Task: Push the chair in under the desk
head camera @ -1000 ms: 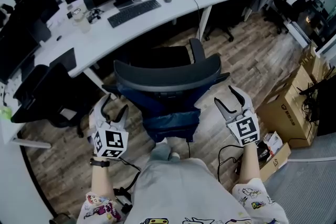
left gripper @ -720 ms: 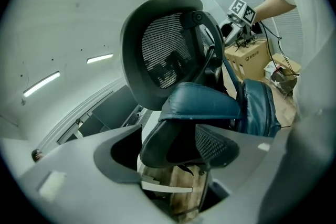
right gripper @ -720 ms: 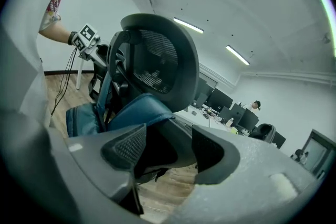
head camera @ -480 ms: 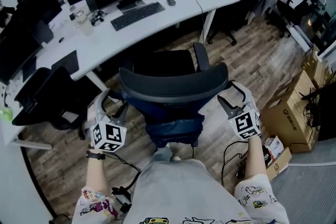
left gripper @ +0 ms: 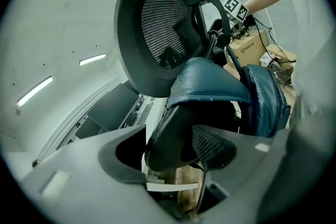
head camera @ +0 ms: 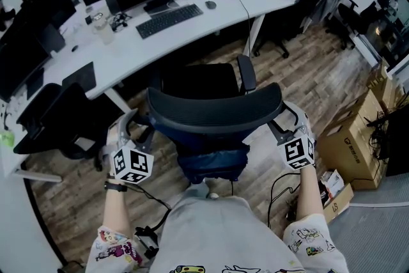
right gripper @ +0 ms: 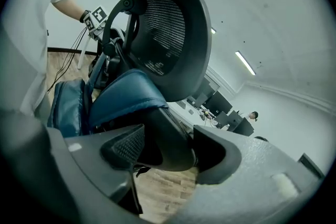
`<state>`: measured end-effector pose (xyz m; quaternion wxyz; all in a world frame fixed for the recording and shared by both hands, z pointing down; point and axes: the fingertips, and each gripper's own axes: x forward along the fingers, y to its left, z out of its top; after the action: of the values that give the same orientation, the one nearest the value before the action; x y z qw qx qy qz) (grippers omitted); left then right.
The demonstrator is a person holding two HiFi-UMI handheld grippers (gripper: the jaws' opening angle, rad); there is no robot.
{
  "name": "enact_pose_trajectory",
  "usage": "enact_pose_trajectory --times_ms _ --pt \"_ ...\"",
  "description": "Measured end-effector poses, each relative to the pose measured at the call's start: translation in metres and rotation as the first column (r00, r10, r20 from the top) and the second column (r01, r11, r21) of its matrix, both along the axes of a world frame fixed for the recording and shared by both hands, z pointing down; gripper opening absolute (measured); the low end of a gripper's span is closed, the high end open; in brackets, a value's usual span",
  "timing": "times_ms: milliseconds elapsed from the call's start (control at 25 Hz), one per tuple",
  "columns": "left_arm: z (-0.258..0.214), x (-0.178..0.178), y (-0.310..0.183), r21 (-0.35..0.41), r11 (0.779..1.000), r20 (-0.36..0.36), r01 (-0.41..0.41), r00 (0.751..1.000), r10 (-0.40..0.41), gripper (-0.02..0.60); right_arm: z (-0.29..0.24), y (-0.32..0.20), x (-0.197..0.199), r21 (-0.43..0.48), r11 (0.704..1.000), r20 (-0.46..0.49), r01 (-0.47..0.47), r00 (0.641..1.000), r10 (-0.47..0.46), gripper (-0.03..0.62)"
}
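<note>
The long white table curves across the top of the head view, and the chair stands just short of it, back towards the person, seat pointing at the gap underneath. It looks a touch nearer the table than a second ago. So the push seems to be starting, though the seat isn't tucked under yet. A blue padded bundle hangs behind the backrest. Both hands have come in from the sides. The left tool now straddles the left rim of the backrest, jaws wide but just closing a little. The right tool straddles the right rim, jaws wide and just opening. Whether the pads actually press on the rim is hard to judge. The chair's base and wheels are hidden beneath the seat and bundle.
</note>
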<state>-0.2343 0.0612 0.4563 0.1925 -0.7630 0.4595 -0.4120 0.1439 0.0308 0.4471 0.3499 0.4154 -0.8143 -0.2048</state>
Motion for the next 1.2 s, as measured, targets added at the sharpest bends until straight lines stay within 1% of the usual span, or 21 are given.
enact_pose_trajectory --times_ms 160,360,560,880,1200 --pt "-0.001 -0.004 -0.002 0.000 1.000 0.026 -0.005 1.000 0.005 0.278 -0.003 -0.003 -0.002 0.017 1.000 0.005 -0.026 1.000 0.026 0.285" --pt "-0.001 -0.007 -0.008 -0.008 1.000 0.035 -0.015 0.999 0.015 0.276 -0.004 -0.010 -0.006 0.017 0.999 -0.005 -0.029 1.000 0.029 0.287" --pt "-0.001 -0.010 -0.016 0.012 1.000 0.043 -0.023 0.999 0.023 0.273 -0.004 -0.016 -0.007 0.030 0.999 0.000 -0.039 0.999 0.039 0.287" --pt "-0.001 -0.007 -0.045 0.007 0.999 0.061 -0.048 0.997 0.047 0.268 -0.004 -0.034 -0.003 0.026 0.997 -0.003 -0.078 0.997 0.079 0.287" --pt "-0.003 -0.006 -0.072 0.011 0.997 0.075 -0.077 0.994 0.076 0.259 -0.006 -0.057 -0.001 0.027 0.995 0.004 -0.094 0.996 0.094 0.287"
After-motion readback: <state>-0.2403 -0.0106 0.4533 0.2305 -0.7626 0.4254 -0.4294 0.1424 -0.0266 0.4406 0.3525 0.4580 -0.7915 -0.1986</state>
